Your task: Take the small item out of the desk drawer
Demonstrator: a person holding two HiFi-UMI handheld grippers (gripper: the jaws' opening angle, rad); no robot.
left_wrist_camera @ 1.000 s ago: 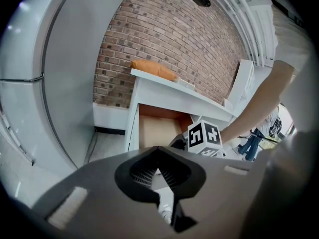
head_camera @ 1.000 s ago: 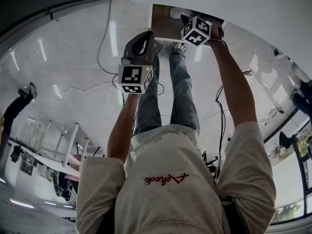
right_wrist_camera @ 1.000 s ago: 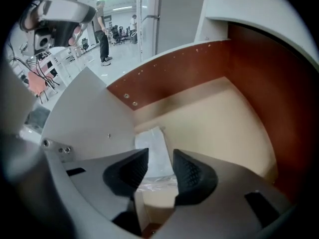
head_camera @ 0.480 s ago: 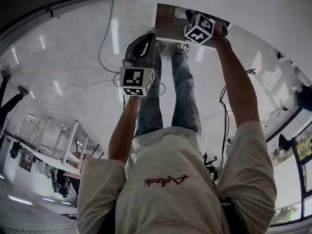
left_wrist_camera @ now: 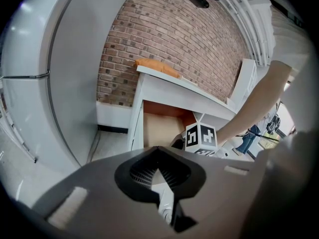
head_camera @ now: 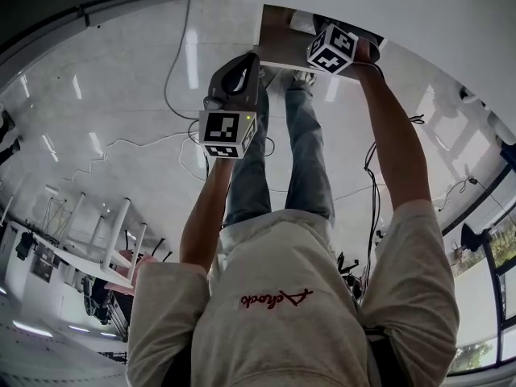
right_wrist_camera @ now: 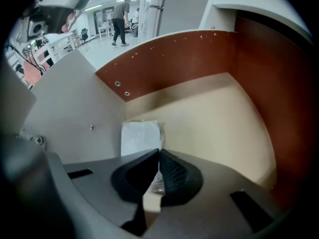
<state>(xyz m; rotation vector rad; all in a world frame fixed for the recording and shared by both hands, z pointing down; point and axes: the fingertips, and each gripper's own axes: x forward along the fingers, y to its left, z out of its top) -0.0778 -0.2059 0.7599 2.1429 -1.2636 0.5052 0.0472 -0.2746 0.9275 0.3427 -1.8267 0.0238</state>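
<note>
The desk drawer (head_camera: 278,48) stands pulled out, with red-brown walls and a pale floor (right_wrist_camera: 219,118). A small white packet (right_wrist_camera: 139,136) lies on that floor against the left wall. My right gripper (right_wrist_camera: 158,156) reaches steeply down into the drawer. Its jaws have just closed, and they are shut on the packet's near edge. In the head view only its marker cube (head_camera: 331,48) shows above the drawer. My left gripper (left_wrist_camera: 159,166) is shut on nothing and hangs in front of the desk, short of the drawer (left_wrist_camera: 159,131).
A white desk top (left_wrist_camera: 199,91) with an orange object (left_wrist_camera: 157,67) on it sits over the drawer, against a brick wall. Cables (head_camera: 173,87) trail over the glossy floor. The person's legs (head_camera: 282,151) stand below the drawer front. White tables (head_camera: 105,248) stand far left.
Both grippers have stayed about where they were. The person at the head view's left edge has moved out of sight.
</note>
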